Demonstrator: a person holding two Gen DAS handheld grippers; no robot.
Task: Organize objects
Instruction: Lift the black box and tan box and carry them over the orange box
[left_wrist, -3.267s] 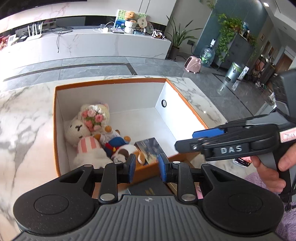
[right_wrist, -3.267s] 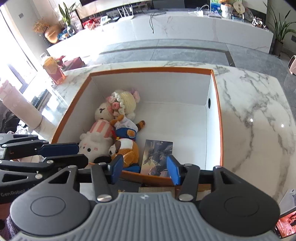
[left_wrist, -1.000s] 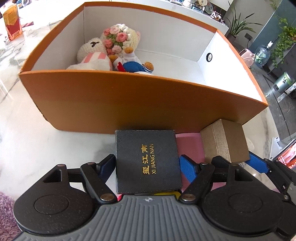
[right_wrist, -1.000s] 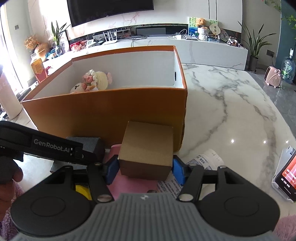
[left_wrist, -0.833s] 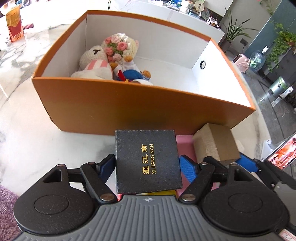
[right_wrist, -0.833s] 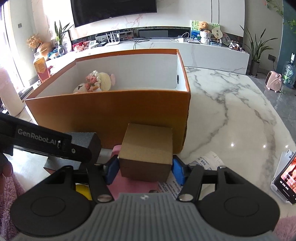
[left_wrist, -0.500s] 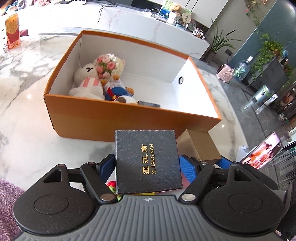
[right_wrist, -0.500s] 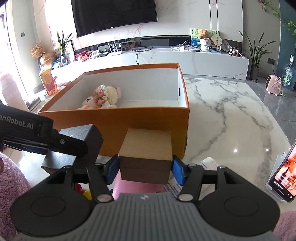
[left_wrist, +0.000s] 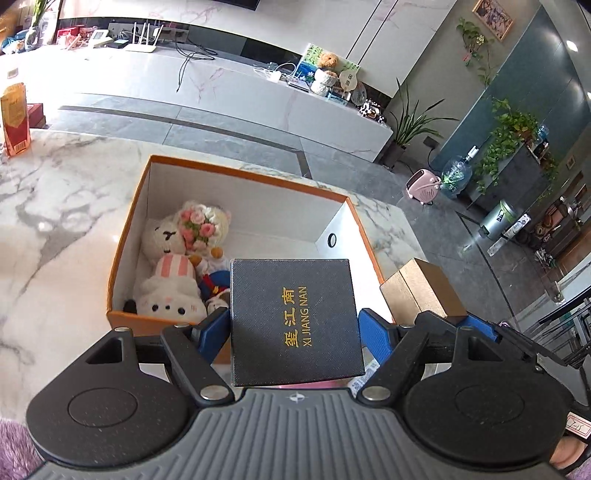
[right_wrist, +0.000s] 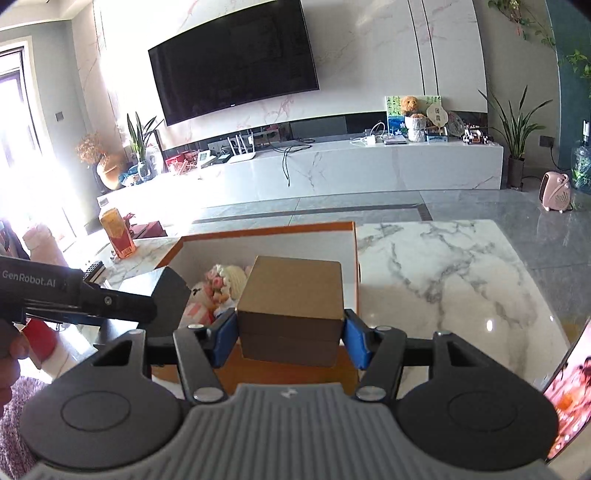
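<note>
My left gripper (left_wrist: 293, 326) is shut on a black box (left_wrist: 293, 317) with gold lettering, held in the air over the near wall of the orange box (left_wrist: 125, 236). Several plush toys (left_wrist: 173, 273) lie in that box's left half. My right gripper (right_wrist: 291, 332) is shut on a brown cardboard box (right_wrist: 291, 299), raised above the orange box's (right_wrist: 295, 228) near right corner. The brown box (left_wrist: 421, 291) also shows at the right of the left wrist view, and the black box (right_wrist: 168, 291) at the left of the right wrist view.
The orange box stands on a white marble table (right_wrist: 454, 269). A phone (right_wrist: 569, 380) with a lit screen leans at the right table edge. An orange carton (right_wrist: 117, 232) stands at the far left. A pink item (left_wrist: 314, 384) lies below the black box.
Both grippers have risen with their boxes, from the table in front of the orange box to above its near wall. The box's inside has come into view.
</note>
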